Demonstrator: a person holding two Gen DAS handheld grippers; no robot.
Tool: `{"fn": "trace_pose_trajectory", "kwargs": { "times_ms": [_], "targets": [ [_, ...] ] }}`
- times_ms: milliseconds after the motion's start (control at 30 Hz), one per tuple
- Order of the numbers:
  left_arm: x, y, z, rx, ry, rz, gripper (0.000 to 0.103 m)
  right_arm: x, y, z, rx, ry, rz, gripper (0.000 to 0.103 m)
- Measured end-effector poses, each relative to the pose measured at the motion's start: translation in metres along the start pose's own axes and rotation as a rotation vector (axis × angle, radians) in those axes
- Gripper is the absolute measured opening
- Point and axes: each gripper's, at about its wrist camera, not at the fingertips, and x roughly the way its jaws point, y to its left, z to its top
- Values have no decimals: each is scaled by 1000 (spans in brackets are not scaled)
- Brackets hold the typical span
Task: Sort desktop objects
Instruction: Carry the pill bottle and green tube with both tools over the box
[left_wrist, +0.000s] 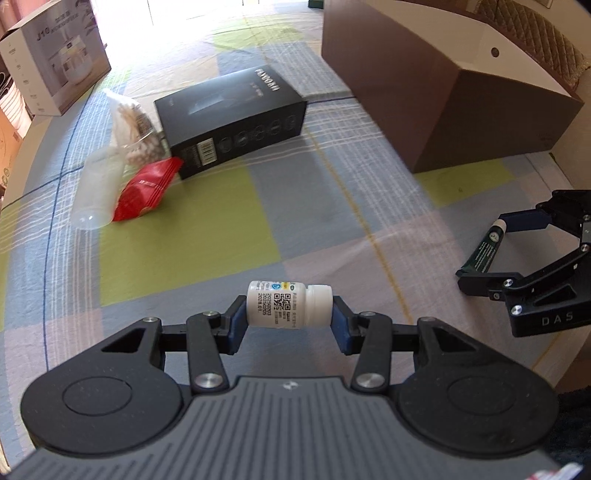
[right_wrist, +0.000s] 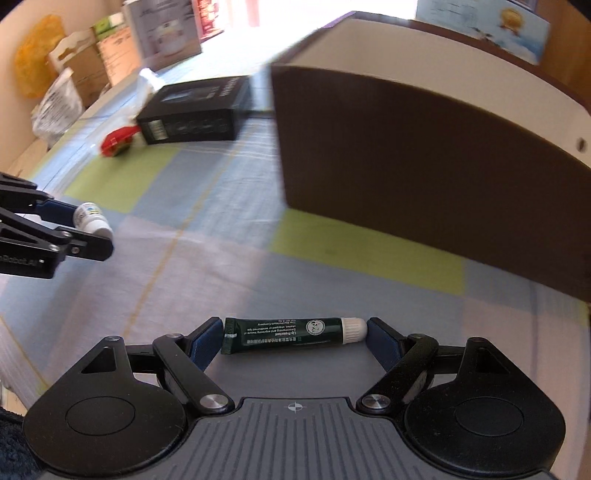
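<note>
Right now my left hand-held gripper (left_wrist: 290, 317) is clamped on a small white bottle (left_wrist: 288, 303), which lies crosswise between the blue pads, base against one and cap against the other, held above the tabletop (left_wrist: 207, 229). My right hand-held gripper (right_wrist: 295, 338) grips a dark green tube (right_wrist: 284, 334) end to end, its crimped tail on one pad and its white cap on the other, also clear of the checked cloth.

From the left wrist view, the right hand-held gripper and its tube sit off to the right edge; from the right wrist view, the left one with the bottle shows at the left edge. The two are well apart.

Further out on the cloth, a black box (left_wrist: 231, 125) lies flat. Just beside it are a red packet (left_wrist: 147, 190), a clear cup (left_wrist: 98, 192) on its side, and a bag of cotton swabs (left_wrist: 135, 129). To the right of the black box stands a big brown box (left_wrist: 443, 92) with a white inside. A white carton (left_wrist: 55, 59) sits at the far left corner.
</note>
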Motion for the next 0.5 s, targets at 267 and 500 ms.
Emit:
{"fn": "trace_pose_trajectory", "kwargs": {
  "times_ms": [267,500],
  "targets": [
    [-22,-37,28,46,-65,-38,42,-45,-57,-3,80,-59,-52,81],
    [-47,-75,62,114,-155,-75,42,-94,-103,-1,152,-151,-105,81]
  ]
}}
